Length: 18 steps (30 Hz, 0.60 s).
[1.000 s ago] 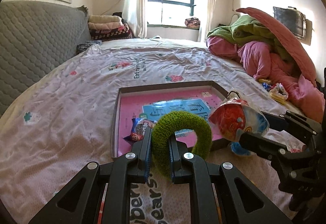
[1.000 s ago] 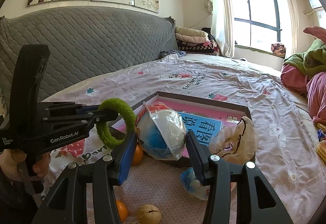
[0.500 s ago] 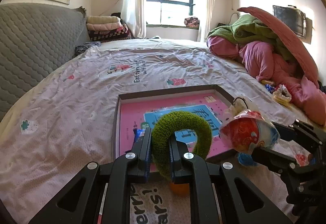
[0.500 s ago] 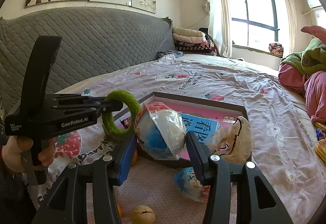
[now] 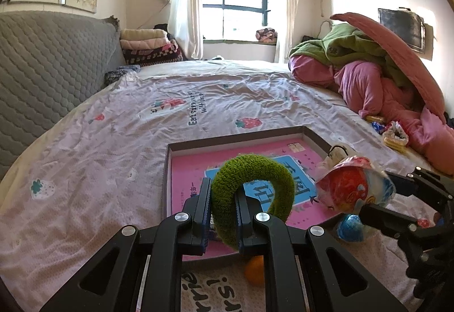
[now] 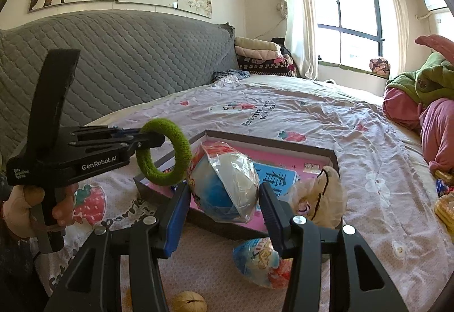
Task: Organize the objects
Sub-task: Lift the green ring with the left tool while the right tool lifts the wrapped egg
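Note:
My left gripper [image 5: 222,198] is shut on a fuzzy green ring [image 5: 255,178] and holds it in the air over the near edge of a shallow box [image 5: 238,138] with a pink floor. The ring [image 6: 181,141] and left gripper [image 6: 147,141] also show in the right wrist view. My right gripper [image 6: 224,192] is shut on a plastic-wrapped toy ball [image 6: 227,184], held above the box's [image 6: 272,140] near right side. The ball [image 5: 354,190] also shows at the right of the left wrist view.
The box lies on a bed with a strawberry-print sheet [image 5: 198,110]. A second wrapped ball [image 6: 261,261], a cream pouch [image 6: 323,198], a walnut [image 6: 190,302] and an orange [image 5: 255,269] lie by the box. A grey headboard [image 6: 127,62] is left; piled bedding [image 5: 383,79] is right.
Both grippers have drawn back and risen a little from the box with their loads still held. The orange in front of the box has come into view.

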Each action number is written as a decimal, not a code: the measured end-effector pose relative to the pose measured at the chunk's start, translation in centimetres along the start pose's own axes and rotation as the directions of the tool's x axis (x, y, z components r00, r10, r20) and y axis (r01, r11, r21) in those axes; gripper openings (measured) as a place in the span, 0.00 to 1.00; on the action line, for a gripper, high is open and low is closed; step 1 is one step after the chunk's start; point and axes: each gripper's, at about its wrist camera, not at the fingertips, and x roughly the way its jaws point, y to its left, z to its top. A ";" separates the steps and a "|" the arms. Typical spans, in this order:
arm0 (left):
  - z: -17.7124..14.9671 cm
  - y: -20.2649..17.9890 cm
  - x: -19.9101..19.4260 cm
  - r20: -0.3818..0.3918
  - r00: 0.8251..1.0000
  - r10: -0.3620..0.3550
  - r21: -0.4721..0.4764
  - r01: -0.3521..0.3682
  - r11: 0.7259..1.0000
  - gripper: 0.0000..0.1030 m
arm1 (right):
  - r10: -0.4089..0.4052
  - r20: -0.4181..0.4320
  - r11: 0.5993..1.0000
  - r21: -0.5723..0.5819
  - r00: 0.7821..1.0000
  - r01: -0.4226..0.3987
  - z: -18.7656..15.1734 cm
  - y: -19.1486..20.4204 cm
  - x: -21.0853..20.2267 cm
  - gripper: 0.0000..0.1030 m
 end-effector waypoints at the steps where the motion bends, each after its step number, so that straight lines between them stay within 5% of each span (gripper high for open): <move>1: 0.1 0.1 0.1 -0.002 1.000 -0.001 -0.003 0.001 1.000 0.14 | -0.004 0.005 1.000 -0.001 1.000 0.004 0.3 -0.1 -0.1 0.49; 18: 1.2 0.4 0.5 0.017 1.000 0.005 0.003 -0.005 1.000 0.14 | -0.011 0.050 1.000 0.012 0.999 0.010 3.2 -1.5 0.0 0.49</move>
